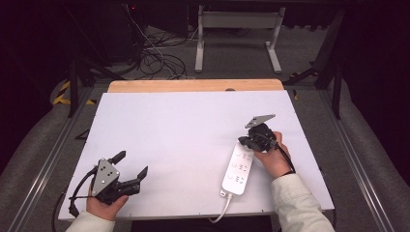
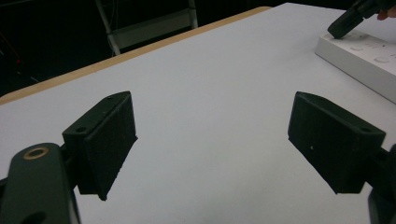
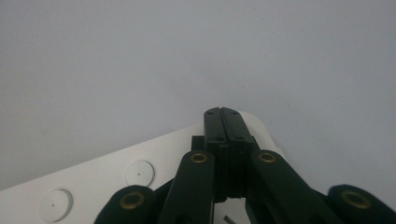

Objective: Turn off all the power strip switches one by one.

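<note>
High view, left gripper (image 1: 129,166): low at the near left of the tabletop (image 1: 183,125), held in the person's left hand (image 1: 104,205); fingers spread wide, nothing between them, pointing toward the middle of the tabletop.
High view, right gripper (image 1: 243,141): in the right hand (image 1: 273,157), tipped down at the far end of the power strip (image 1: 238,168); finger tips sit on or just over that end, and contact cannot be told from here.
High view, power strip: white, lying flat at the near right of the tabletop, long axis running away from the person, its cord (image 1: 220,211) trailing off the near edge.

Left gripper view, fingers (image 2: 105,144): two black pads standing far apart, bare white tabletop (image 2: 210,116) between them, gripping nothing.
Left gripper view, power strip (image 2: 362,60): at the upper right, well apart from these fingers; the right gripper (image 2: 338,30) comes down with its tip on the strip's top face.

Right gripper view, fingers (image 3: 215,128): pressed flat together, no gap, nothing held between them.
Right gripper view, power strip (image 3: 116,182): beneath the closed fingers, its rounded end just past the tips; two round buttons show at lower left.
</note>
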Tool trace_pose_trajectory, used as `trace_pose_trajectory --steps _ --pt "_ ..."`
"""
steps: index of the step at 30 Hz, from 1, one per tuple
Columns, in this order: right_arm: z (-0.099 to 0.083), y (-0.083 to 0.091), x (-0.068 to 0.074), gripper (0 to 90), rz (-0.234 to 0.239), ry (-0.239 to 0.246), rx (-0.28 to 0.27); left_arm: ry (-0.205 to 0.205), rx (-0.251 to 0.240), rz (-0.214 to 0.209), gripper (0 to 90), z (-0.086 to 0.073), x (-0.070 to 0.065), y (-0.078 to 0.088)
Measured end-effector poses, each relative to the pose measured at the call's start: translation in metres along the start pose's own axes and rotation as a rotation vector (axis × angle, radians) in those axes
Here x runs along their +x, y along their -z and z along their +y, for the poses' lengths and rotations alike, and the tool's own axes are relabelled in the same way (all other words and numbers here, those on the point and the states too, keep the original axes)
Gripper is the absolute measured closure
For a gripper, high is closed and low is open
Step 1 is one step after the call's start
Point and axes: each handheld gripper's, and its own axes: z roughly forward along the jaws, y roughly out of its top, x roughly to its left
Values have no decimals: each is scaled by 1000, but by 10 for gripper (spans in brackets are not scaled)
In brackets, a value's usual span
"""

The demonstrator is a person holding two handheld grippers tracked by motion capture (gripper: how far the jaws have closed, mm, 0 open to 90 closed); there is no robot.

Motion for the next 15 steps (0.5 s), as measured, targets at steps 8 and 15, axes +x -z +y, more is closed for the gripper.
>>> trace_pose_trajectory --steps 8,15 --pt "0 0 3 900 -19 13 4 -4 -2 -2 157 0 0 0" --pt "0 0 4 900 -21 15 3 -6 -1 2 157 0 0 0"
